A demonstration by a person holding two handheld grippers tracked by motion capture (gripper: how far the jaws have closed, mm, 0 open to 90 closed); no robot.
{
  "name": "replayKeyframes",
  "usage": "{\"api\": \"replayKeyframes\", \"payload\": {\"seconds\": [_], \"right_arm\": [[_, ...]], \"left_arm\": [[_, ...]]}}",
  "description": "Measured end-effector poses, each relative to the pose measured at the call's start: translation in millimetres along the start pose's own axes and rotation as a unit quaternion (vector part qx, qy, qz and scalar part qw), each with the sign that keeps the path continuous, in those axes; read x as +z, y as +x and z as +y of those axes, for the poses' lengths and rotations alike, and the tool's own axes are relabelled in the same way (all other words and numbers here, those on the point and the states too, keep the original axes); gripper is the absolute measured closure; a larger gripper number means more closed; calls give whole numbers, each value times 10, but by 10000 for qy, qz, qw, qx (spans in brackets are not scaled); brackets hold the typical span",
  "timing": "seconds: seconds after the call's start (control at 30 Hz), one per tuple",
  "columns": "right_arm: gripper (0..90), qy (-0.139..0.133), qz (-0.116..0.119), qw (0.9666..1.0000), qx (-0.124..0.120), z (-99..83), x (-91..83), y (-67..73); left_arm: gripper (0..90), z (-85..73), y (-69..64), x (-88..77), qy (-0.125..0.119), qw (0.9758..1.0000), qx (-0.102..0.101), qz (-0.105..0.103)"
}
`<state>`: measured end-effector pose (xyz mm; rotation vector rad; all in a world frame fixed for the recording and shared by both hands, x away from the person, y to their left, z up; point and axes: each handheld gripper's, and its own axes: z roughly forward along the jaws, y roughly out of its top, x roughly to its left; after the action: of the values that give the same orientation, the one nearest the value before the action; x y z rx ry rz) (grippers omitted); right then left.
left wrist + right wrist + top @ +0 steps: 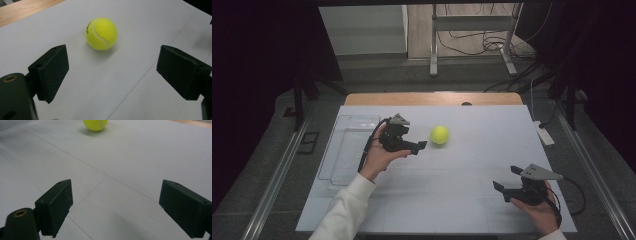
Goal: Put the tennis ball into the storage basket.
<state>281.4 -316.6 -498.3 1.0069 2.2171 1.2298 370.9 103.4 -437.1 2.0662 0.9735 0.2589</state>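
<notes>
On the white table top [452, 200], a yellow tennis ball [439, 134] sits a little beyond the middle, toward twelve o'clock from the person's seat. It rests alone on the bare surface, with nothing touching it.

At nine o'clock from the ball, just beside it but apart, the left gripper [414, 146] points toward it from the person's left hand [377, 157]. Its jaws stand wide with nothing between them. From the left gripper view the ball [101, 33] lies ahead of the two black pads [51, 72], toward twelve o'clock and slightly left of centre, clear of both, with a white seam curving down its face and its shadow falling on the table beneath.

Well apart from the ball, at about four o'clock from it near the table's near right corner, the right gripper [507, 179] is held in the right hand [539, 210], its jaws also wide and bare. In the right gripper view the ball [95, 124] shows far off at the top edge.

A clear plastic tray [343, 150] lies at the table's left side, at nine o'clock from the left hand.
</notes>
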Motion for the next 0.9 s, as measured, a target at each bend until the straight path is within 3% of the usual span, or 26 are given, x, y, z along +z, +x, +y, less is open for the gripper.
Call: {"api": "replayKeyframes", "payload": {"seconds": [0.9], "right_arm": [[122,10,13,10000,7,-3,4,-4]], "left_arm": [[112,152,-37,225,171,9998,46,23]]}}
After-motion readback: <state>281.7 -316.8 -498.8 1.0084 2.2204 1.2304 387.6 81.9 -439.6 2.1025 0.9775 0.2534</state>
